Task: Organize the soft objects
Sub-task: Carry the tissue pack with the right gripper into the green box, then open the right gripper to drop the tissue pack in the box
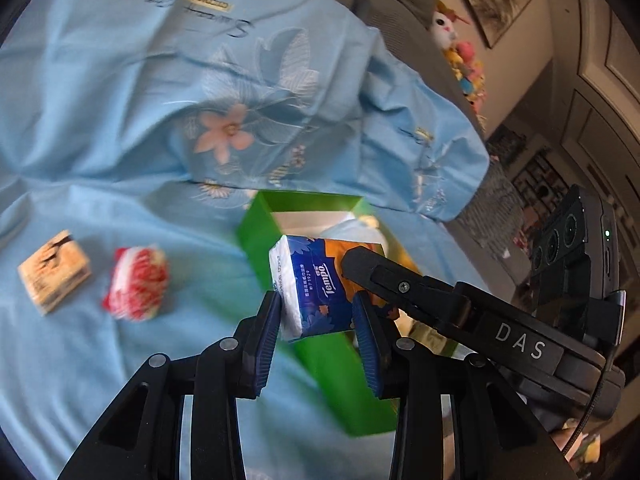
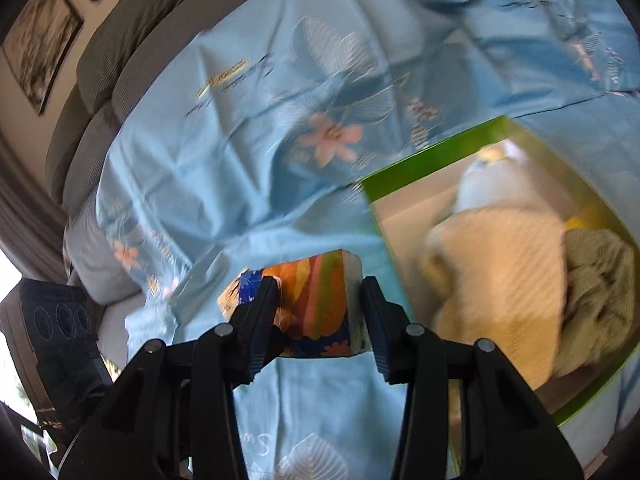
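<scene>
Left wrist view: left gripper (image 1: 316, 312) clamps blue-and-orange Tempo tissue pack (image 1: 308, 284) before open green cardboard box (image 1: 260, 224). At nine o'clock, beige pack (image 1: 54, 272), red-white bundle (image 1: 136, 284), perhaps tissues. Right gripper (image 2: 320, 308) clamps orange-blue tissue pack (image 2: 316, 300).

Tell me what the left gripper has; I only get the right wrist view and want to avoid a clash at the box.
Observer: The left gripper is shut on a blue tissue pack, which shows in front of the green box in the left wrist view.
Operator: Are any packs lying loose out there?
Observer: Two, a beige pack and a red-and-white pack, side by side on the blue sheet, left of the box.
</scene>
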### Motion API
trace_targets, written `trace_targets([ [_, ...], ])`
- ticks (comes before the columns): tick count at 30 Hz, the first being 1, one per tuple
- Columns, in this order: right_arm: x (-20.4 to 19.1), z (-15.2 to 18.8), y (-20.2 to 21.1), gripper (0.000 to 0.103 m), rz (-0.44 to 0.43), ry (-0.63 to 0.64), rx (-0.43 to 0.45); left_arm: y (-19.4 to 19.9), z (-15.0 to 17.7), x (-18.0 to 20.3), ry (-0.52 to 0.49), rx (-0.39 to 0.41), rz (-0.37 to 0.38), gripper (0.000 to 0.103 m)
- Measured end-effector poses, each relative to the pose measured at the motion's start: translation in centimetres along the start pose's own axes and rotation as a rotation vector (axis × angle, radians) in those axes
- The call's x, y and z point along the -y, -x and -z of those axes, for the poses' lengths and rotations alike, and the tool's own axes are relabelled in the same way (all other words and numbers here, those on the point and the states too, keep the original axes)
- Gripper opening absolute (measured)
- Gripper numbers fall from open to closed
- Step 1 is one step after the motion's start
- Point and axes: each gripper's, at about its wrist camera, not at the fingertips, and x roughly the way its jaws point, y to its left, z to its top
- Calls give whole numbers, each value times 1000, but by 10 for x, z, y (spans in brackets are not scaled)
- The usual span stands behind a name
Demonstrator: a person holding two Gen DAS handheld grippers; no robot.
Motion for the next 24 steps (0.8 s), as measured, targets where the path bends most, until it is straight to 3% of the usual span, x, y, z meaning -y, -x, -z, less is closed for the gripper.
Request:
trace_targets([
  [9, 66, -19, 9, 43, 75, -129, 57, -66, -16, 30, -80, -100, 41, 38],
  [14, 91, -19, -11, 43, 98, -211, -2, -96, -17, 31, -103, -191, -17, 38],
  [18, 91, -20, -18, 41, 112, -214, -7, -100, -17, 30, -115, -210, -54, 37],
  [24, 104, -15, -39, 39, 121, -280, -52, -107, -13, 39, -210, -216, -194, 32],
])
